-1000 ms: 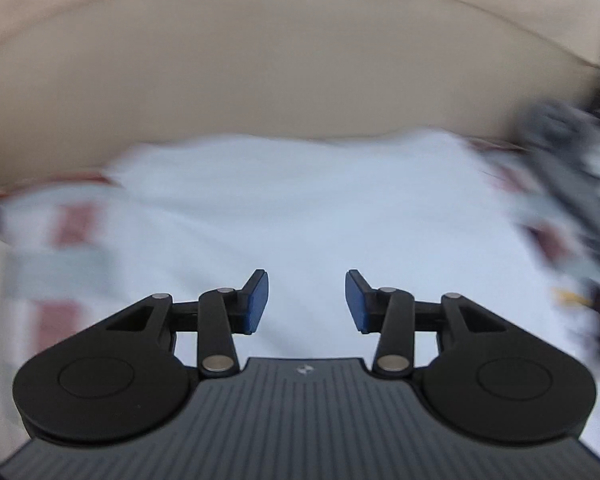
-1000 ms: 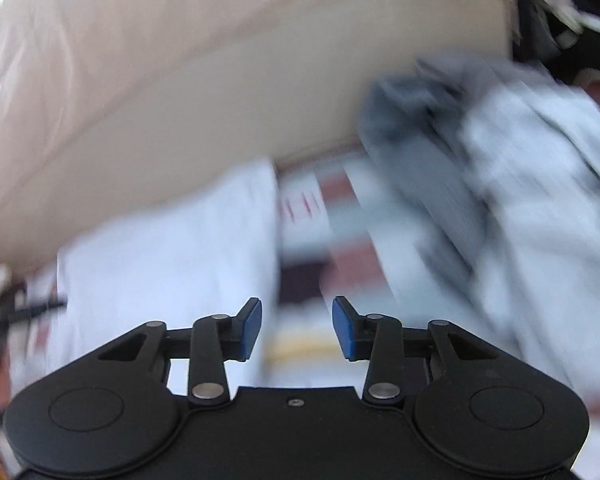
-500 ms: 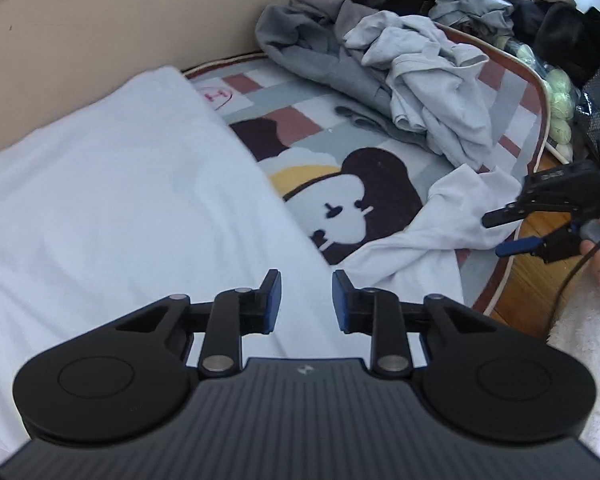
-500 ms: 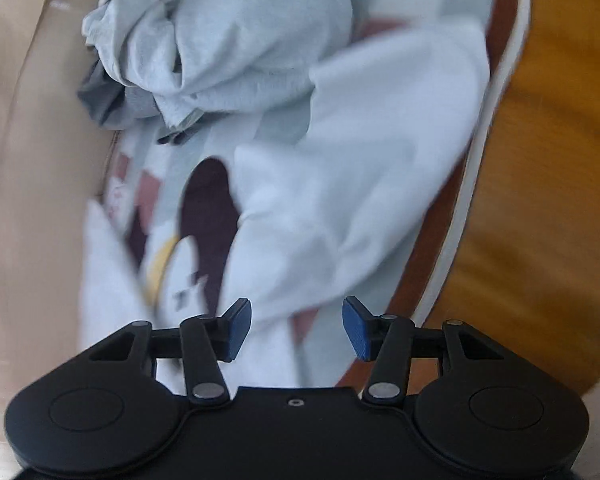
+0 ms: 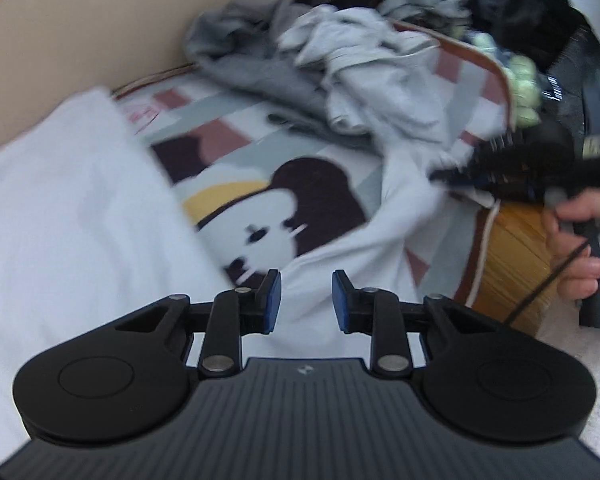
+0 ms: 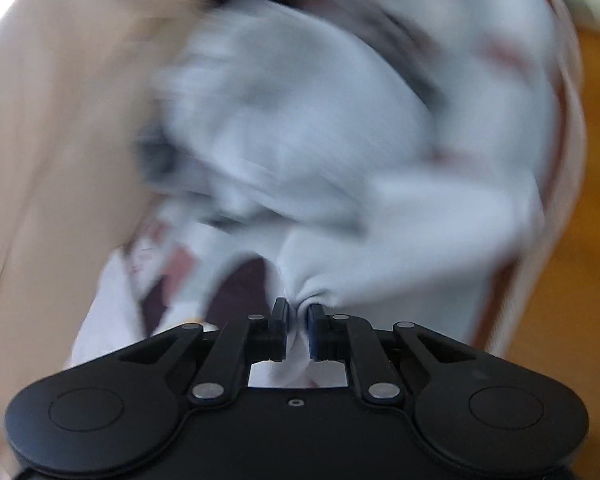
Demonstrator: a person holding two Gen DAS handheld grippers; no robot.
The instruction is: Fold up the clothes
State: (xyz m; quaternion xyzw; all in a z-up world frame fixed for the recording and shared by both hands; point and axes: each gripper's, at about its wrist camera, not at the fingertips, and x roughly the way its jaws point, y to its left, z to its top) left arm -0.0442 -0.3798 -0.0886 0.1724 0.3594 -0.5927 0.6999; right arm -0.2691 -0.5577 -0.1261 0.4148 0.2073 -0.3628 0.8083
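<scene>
Right gripper (image 6: 298, 330): your fingers have just closed, pinching the crumpled pale-grey cotton garment (image 6: 340, 168) | left gripper (image 5: 306, 300): fingers narrow, empty, above its near edge on the cartoon-print rug (image 5: 308, 200) | grip that edge, then spread flat

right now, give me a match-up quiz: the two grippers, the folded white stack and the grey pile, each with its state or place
Things:
1. right gripper
2. left gripper
3. folded white stack
4. grey clothes pile

States or places:
a. jaws apart, nothing between them
b. crumpled at the mat's far end
c. lying flat beside the beige wall
d. clamped on white cloth

Pairs: 1-d, 2-a, 3-c, 4-b
</scene>
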